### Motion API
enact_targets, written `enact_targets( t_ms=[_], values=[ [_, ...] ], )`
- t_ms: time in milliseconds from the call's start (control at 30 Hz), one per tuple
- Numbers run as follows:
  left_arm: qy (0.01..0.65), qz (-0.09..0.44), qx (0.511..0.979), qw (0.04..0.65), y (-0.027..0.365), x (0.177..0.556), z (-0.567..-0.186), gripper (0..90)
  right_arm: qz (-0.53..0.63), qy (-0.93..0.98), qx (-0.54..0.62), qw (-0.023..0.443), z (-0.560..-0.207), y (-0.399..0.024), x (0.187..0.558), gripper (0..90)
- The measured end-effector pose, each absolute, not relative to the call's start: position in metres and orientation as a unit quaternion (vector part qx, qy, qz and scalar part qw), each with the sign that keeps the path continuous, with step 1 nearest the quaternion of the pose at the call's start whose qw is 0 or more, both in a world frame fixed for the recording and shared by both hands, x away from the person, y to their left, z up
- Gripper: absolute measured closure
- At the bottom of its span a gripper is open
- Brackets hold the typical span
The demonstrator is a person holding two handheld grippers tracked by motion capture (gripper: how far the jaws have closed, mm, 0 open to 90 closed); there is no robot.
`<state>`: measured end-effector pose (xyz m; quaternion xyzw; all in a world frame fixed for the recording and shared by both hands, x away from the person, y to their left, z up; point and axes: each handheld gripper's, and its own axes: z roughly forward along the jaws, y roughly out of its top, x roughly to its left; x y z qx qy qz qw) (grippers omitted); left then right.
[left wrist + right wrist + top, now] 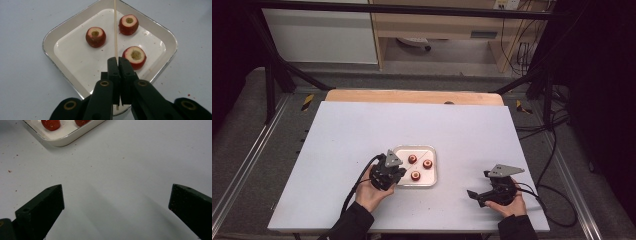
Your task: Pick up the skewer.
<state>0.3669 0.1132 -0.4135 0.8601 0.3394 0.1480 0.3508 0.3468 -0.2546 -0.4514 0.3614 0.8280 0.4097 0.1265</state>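
Nearest the person, the right tool (116,202) rests low over the bare worktop (130,160) with its jaws wide apart and nothing between them. The left tool (117,62) is clamped shut on a thin wooden skewer (115,27), which stretches out over the white tray (50,41) — three cored red fruits (95,37) sit in it. The step looks like skewering; next, the tip probably needs lining up with one fruit's hollow.
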Motion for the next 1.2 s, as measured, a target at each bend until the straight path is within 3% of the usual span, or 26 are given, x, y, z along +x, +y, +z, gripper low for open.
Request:
enact_targets(
  t_ms=[500, 1200],
  values=[
    [0.287, 0.133, 0.878, 0.358, 0.102, 0.356, -0.398, 88.7, 0.347, 0.872, 0.285, 0.194, -0.436, -0.219, 0.344, 3.9],
    [0.202, 0.114, 0.926, 0.299, 0.048, 0.354, -0.393, 88.7, 0.289, 0.905, 0.147, 0.277, -0.422, -0.184, 0.330, 16.7]
  ],
)
